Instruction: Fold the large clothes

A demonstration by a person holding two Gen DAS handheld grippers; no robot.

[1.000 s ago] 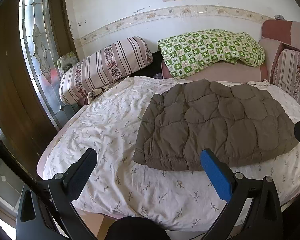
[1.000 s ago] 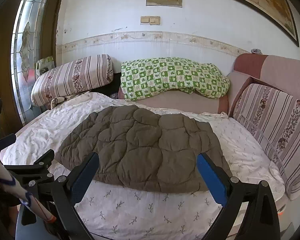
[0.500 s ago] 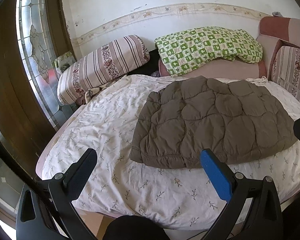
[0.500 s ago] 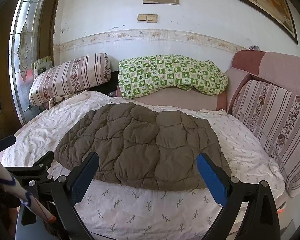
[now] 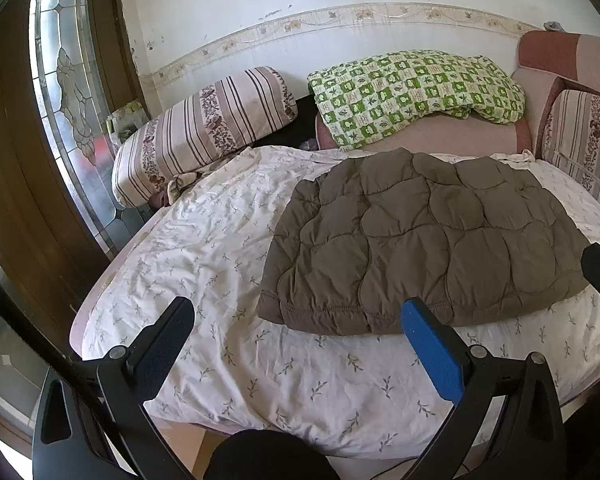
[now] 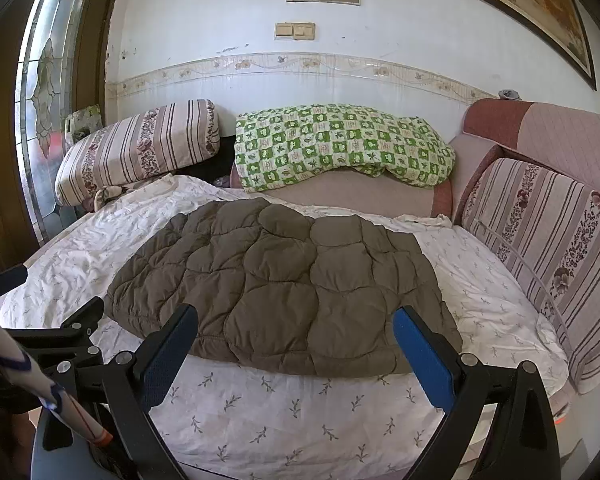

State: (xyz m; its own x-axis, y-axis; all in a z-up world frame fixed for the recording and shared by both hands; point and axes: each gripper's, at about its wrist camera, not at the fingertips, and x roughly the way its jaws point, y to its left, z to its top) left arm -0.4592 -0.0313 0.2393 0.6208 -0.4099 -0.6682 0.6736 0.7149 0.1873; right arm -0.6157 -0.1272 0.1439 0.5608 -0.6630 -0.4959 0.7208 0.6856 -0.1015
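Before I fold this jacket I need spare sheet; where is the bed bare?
Free: the floral sheet left of the brown quilted jacket, the near strip below its hem, and a narrower patch beside the striped cushion. Crowded: the far edge, with striped bolster and green checked blanket.

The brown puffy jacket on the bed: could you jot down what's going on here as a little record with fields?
garment: brown quilted jacket, lying flat
surface: bed with white leaf-print sheet
left tongs: open, empty, above the sheet by the jacket's near-left corner
right tongs: open, empty, facing the jacket's near hem
behind: striped bolster, green checked quilt
contact: none visible
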